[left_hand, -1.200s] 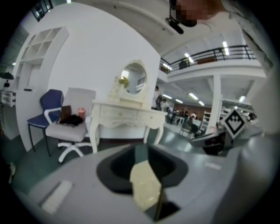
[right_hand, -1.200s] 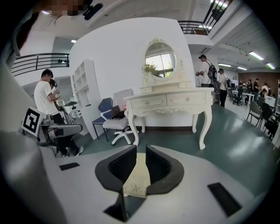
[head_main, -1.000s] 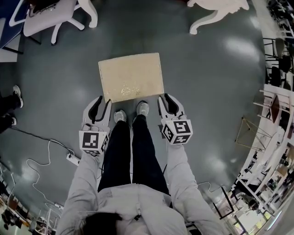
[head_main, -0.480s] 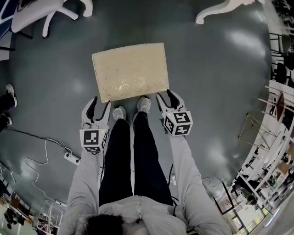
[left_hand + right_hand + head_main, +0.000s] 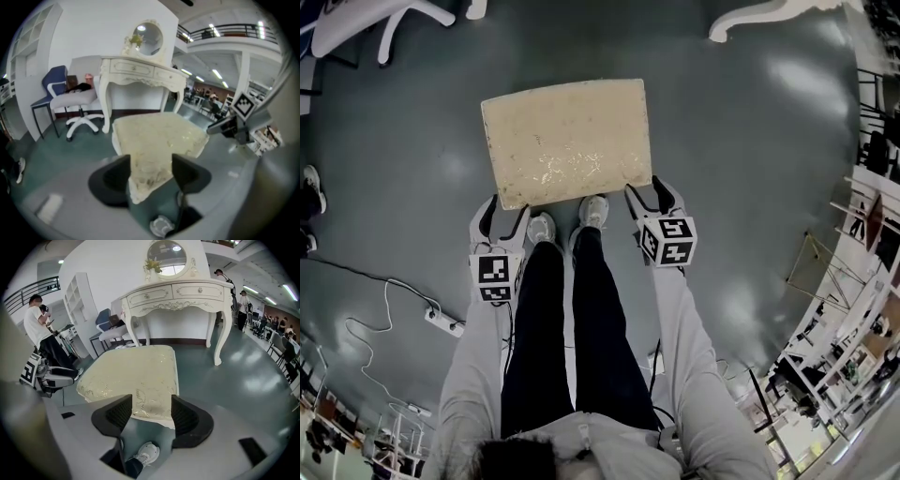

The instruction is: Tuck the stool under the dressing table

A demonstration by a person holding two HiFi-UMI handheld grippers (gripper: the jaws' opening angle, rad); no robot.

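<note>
Stool [image 5: 567, 141] stands on grey floor [image 5: 750, 141], just ahead of person's shoes [image 5: 592, 212] and well short of white dressing table [image 5: 176, 294]. Seat rectangular and padded, pale cream with faint gold pattern, white trim along edge; legs hidden beneath. Left gripper [image 5: 504, 212] sits at near left corner, right gripper [image 5: 649, 193] at near right corner. Both pairs of jaws have just been opening and stand wide apart, seat corner between each, neither clamped on it.

Hidden from us
From the head view the stool [image 5: 567, 141] hides its own legs; beyond it, the dressing table [image 5: 759, 14] is cut off at the top edge.
</note>
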